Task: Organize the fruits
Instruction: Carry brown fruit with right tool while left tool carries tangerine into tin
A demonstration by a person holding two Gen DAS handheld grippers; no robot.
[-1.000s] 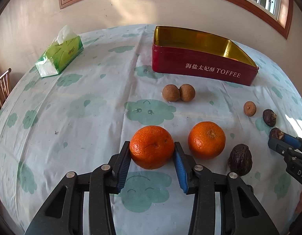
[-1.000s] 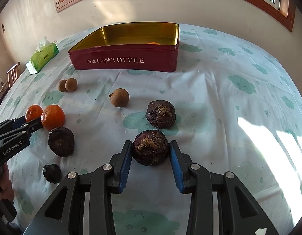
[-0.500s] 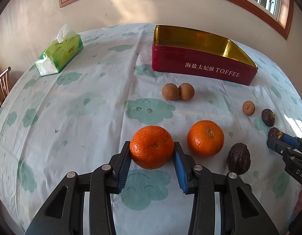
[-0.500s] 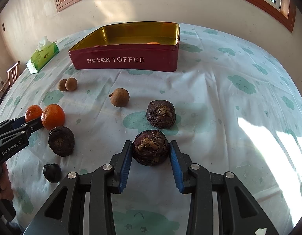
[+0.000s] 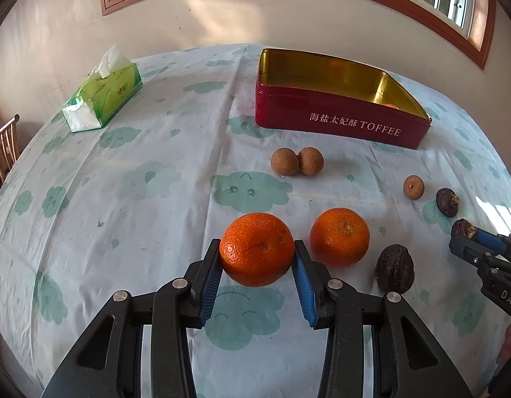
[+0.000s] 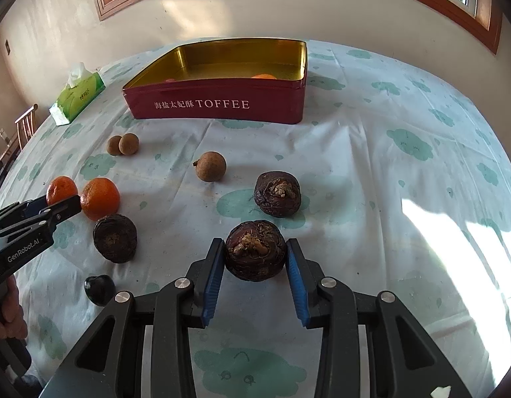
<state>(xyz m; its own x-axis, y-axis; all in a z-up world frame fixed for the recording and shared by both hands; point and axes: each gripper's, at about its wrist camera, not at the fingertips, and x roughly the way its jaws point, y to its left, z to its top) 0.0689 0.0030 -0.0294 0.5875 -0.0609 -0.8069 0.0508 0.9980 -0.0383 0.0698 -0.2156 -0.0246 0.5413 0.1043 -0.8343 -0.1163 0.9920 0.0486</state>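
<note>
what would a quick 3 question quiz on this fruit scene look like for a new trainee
1. True or false: the left gripper is shut on an orange.
2. The right gripper holds: A) a pale brown fruit B) a dark wrinkled fruit C) nothing.
3. Fill in: the word on the red tin is ____.

Key: 1 true; 2 B; 3 TOFFEE.

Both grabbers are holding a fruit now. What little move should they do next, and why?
Probably lift the left gripper and carry its orange toward the red tin. The fingers already press the orange on both sides, the tin is open with an orange piece showing inside, and the way there looks free. The right gripper grips a dark brown fruit, which can follow.
</note>
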